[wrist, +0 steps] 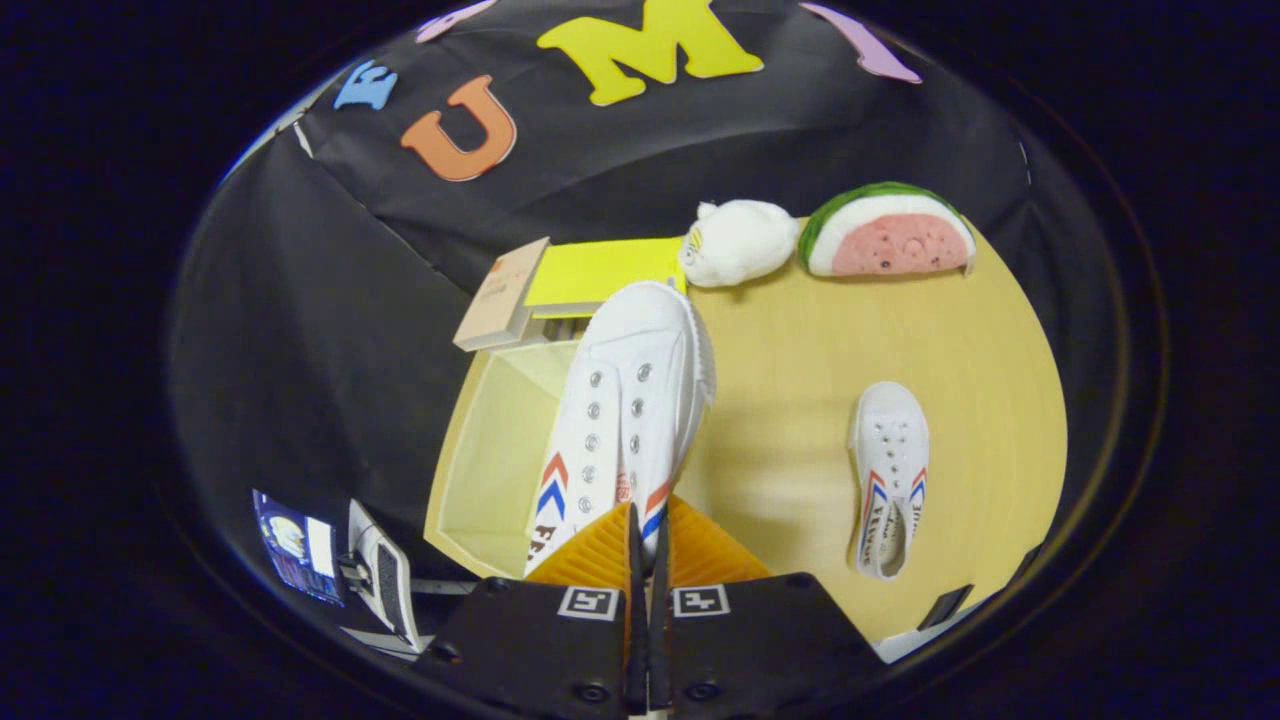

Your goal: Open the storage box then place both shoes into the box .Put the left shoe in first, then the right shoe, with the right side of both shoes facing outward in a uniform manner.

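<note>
**Operator:** Report claw pose and state.

**Technician:** The claw (645,535) points forward and down over the near edge of the tabletop (800,360). Its two fingers stand almost together, with only a thin slit between them, and they pinch the heel end of a white shoe (625,420). Both fingers press on that shoe.

**Operator:** Describe the held shoe.

**Technician:** White canvas, low cut, with two rows of metal eyelets and red and blue chevron stripes on each side near the heel. No laces can be made out. The toe points away from the claw, and the upper faces the camera. The shoe hangs over the right wall of the storage box (490,460), toe near the box's far end. Whether it touches the box cannot be determined.

**Operator:** State of the box?

**Technician:** Open. It is a pale yellow box at the left edge of the tabletop, and the visible part of its interior is bare. Its lid (605,272), bright yellow on the inside, stands raised at the far end.

**Operator:** Second shoe?

**Technician:** The second shoe (888,475) lies flat on the tabletop, well to the right of the claw, toe pointing away, same stripes.

**Operator:** Other items?

**Technician:** A white plush toy (738,242) and a watermelon-slice plush (888,232) sit side by side at the far edge of the tabletop.
</note>
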### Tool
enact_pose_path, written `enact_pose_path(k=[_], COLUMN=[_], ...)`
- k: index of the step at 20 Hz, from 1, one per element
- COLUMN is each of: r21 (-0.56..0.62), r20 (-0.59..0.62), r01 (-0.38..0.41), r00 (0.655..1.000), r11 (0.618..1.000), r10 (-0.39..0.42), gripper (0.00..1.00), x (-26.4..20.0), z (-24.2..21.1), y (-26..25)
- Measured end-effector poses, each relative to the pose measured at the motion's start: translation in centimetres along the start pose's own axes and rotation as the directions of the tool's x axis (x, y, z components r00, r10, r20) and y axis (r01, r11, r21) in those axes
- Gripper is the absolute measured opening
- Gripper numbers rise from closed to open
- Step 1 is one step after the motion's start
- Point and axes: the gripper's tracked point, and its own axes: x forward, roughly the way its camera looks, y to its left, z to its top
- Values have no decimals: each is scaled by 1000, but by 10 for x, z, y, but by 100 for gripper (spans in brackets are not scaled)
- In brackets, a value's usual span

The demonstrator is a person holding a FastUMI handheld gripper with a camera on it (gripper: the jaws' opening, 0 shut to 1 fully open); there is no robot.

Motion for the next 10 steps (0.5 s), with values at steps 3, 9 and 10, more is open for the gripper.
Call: enact_pose_path(k=[3,9,10], r21=[-62,-31,-17], r20=[-34,-87,-91], r01=[-17,-1,12], r00=[999,996,996], r11=[998,1000,1000], r10=[14,-1,-13], gripper=[6,6,6], x=[20,100,114], z=[-2,-5,-9], y=[52,99,101])
